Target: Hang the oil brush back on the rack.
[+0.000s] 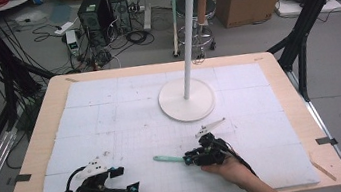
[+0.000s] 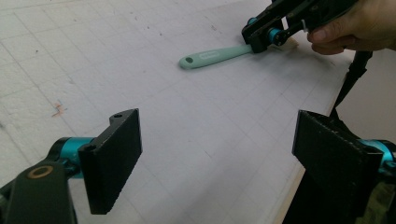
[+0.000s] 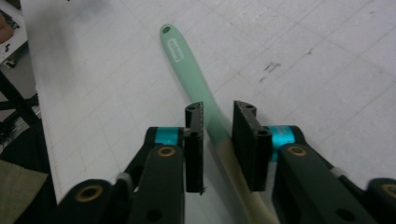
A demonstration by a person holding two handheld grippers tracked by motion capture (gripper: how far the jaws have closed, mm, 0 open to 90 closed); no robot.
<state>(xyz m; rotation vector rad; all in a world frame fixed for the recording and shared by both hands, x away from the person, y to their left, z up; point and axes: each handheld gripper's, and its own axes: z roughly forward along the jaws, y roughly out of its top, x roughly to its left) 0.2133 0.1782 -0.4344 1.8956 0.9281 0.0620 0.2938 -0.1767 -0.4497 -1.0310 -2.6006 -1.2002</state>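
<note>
**Spatula straddled but not yet pinched, hanging still ahead**

The bench (image 1: 44,144), covered by a white gridded mat, is carrying a tall white stand (image 1: 185,63) with hooks at its top, standing on a round base toward the far middle. All the hooks I can make out are bare, so the likely goal, as I judge it, of getting the tool up onto that stand is nowhere near done.

Nearer the person, a spatula (image 1: 169,159) with a mint-green handle is lying flat on the mat, well apart from the stand's base. Its handle has a small hole at the free end, pointing toward the person's left.

The right gripper (image 3: 218,140) is sitting low over the spatula where the green handle meets the pale beige part. Its jaws are standing partly spread, one on each side of the handle, with a gap visible on at least one side, so it is bracketing the tool and not clamping it. The grasp is being set up; closing, lifting and carrying to a hook are all left.

The left gripper (image 2: 215,154) is resting at the near left of the bench with its jaws spread wide, holding nothing, its view looking across the mat toward the spatula.
</note>
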